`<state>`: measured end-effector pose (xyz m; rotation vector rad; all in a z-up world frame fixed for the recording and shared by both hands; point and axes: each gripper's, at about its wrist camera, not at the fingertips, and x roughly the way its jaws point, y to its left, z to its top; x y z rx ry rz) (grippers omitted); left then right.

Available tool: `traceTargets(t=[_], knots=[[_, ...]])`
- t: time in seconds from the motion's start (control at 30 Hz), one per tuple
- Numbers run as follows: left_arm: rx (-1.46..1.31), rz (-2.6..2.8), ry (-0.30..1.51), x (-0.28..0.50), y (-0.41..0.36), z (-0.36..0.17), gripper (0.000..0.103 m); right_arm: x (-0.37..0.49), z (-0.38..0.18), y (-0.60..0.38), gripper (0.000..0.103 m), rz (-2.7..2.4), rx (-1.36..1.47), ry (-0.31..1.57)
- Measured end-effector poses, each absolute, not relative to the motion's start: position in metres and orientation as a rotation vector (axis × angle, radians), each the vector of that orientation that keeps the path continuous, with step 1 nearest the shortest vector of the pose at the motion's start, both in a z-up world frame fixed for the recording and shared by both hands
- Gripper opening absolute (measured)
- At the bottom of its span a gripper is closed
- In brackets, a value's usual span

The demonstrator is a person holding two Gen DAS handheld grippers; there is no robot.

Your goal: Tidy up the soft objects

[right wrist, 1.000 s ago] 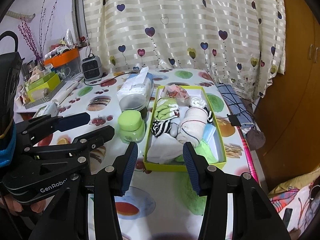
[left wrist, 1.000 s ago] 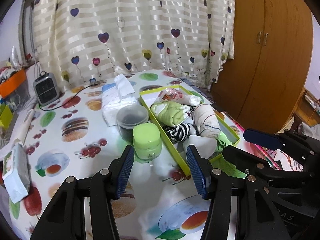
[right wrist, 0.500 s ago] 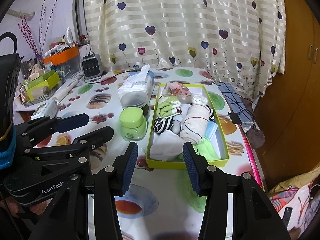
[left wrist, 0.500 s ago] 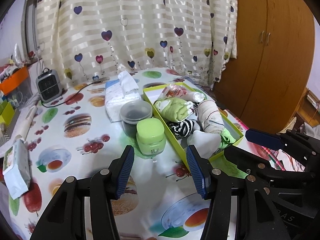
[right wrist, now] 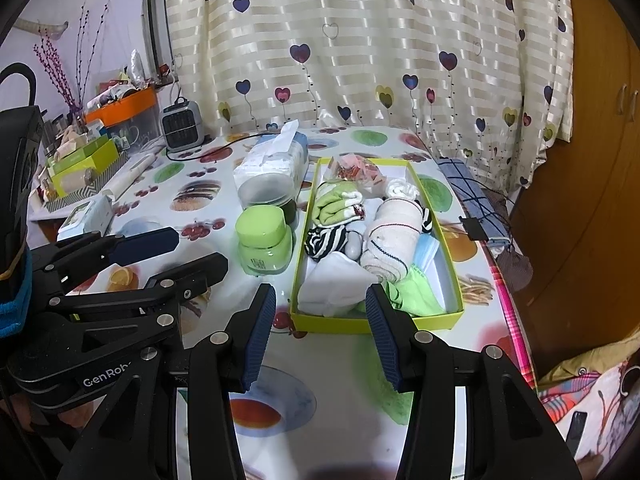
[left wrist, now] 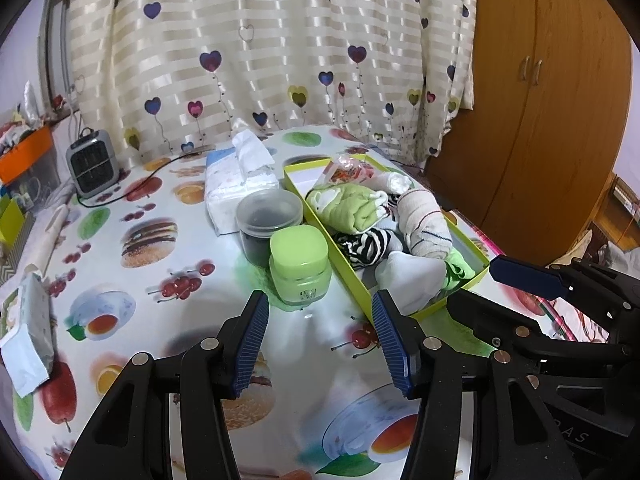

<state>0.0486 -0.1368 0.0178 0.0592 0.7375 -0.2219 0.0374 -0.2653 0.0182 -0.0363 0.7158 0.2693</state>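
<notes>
While the soft objects are gathered inside the yellow-green box (right wrist: 436,322), the box itself is set on the fruit-printed tablecloth (right wrist: 352,364). Within the box, a white folded cloth (right wrist: 336,280) is laid at the near end, with a bright green cloth (right wrist: 416,292) beside it against the near right corner. A black-and-white striped sock (right wrist: 324,240) is placed just behind the white cloth, and a cream rolled towel (right wrist: 394,240) is laid along the box's right half, a pale blue piece being tucked at its right side. A green-and-white bundle (right wrist: 336,204) is seen further back, and a crinkled plastic packet (right wrist: 352,170) is lodged at the far end.

Just left of the box, a green-lidded jar (right wrist: 262,244) is stood, with a dark clear-lidded tub (right wrist: 270,196) touching it from behind and a tissue pack (right wrist: 276,160) beyond that. A small grey heater (right wrist: 182,124) is seen well left of the box's far end.

The right gripper (right wrist: 320,332) is held above the tablecloth just before the box's near wall, its jaws apart with nothing between them. The left gripper (left wrist: 320,344) is held near the box's near left corner, in front of the jar, jaws likewise apart and empty.
</notes>
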Motion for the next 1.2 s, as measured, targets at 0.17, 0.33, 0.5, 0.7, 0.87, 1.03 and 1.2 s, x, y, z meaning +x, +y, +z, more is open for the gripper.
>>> traceTargets(t=[0.17,0.33,0.5,0.7,0.87,1.03,1.2], knots=[[0.062,-0.22,0.741,0.05,-0.137,0.017,0.053,0.038,0.017,-0.265,0.048,0.269,-0.036,0.717],[0.061,-0.22,0.745,0.05,-0.138,0.015,0.053,0.04,0.014,-0.265,0.048,0.269,-0.034,0.72],[0.063,-0.219,0.748,0.052,-0.136,0.013,0.053,0.041,0.01,-0.265,0.048,0.27,-0.03,0.726],[0.064,-0.219,0.748,0.052,-0.137,0.013,0.052,0.041,0.008,-0.265,0.048,0.27,-0.03,0.724],[0.063,-0.219,0.75,0.052,-0.136,0.012,0.052,0.041,0.009,-0.265,0.048,0.271,-0.03,0.726],[0.064,-0.219,0.752,0.052,-0.138,0.013,0.052,0.041,0.009,-0.266,0.048,0.271,-0.03,0.725],[0.064,-0.219,0.751,0.052,-0.138,0.013,0.052,0.041,0.008,-0.266,0.048,0.271,-0.031,0.725]])
